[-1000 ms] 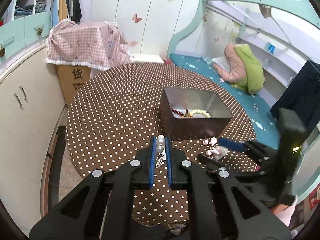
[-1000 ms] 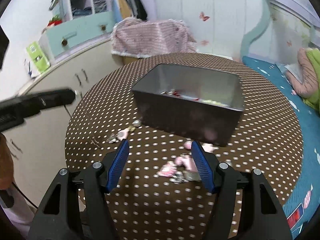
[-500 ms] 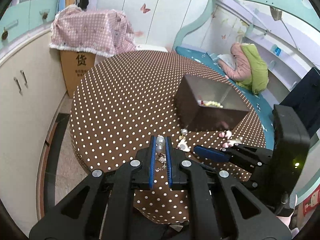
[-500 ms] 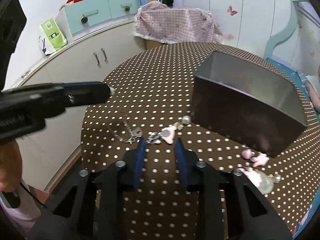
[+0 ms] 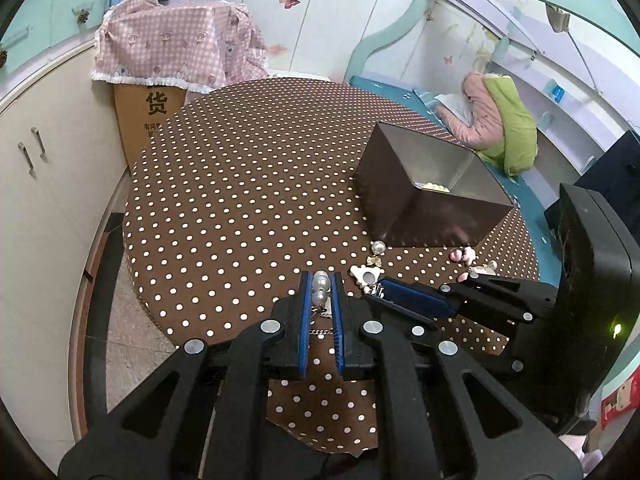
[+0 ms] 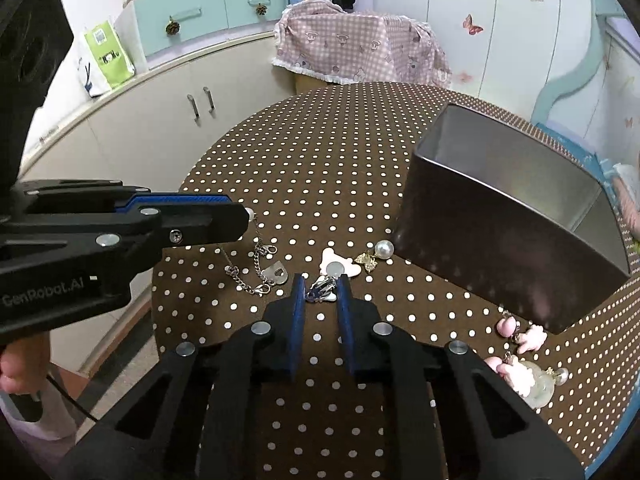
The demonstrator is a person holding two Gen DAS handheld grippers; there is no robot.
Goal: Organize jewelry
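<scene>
My left gripper (image 5: 320, 276) is shut on a pearl-ended silver chain (image 5: 320, 288). In the right wrist view the chain (image 6: 256, 268) hangs from its tip down onto the dotted tablecloth, ending in a heart tag. My right gripper (image 6: 321, 280) is low over the cloth and its jaws are closing. A small silver and blue clip (image 6: 322, 290) sits between the pads, which touch it on both sides. The open metal box (image 6: 500, 240) stands just to the right, with beads (image 5: 430, 187) inside it.
Loose pieces lie in front of the box: a pink bear charm (image 6: 338, 266), a pearl earring with a gold bow (image 6: 378, 252), pink charms (image 6: 520, 336) and a glass ball (image 6: 538, 390). The round table's edge (image 6: 160, 320) is close on the left, with cabinets beyond.
My right gripper swung left from the pink charms to the clip and closed from wide to narrow around it. My left gripper sank, and the chain's end now rests on the cloth.
</scene>
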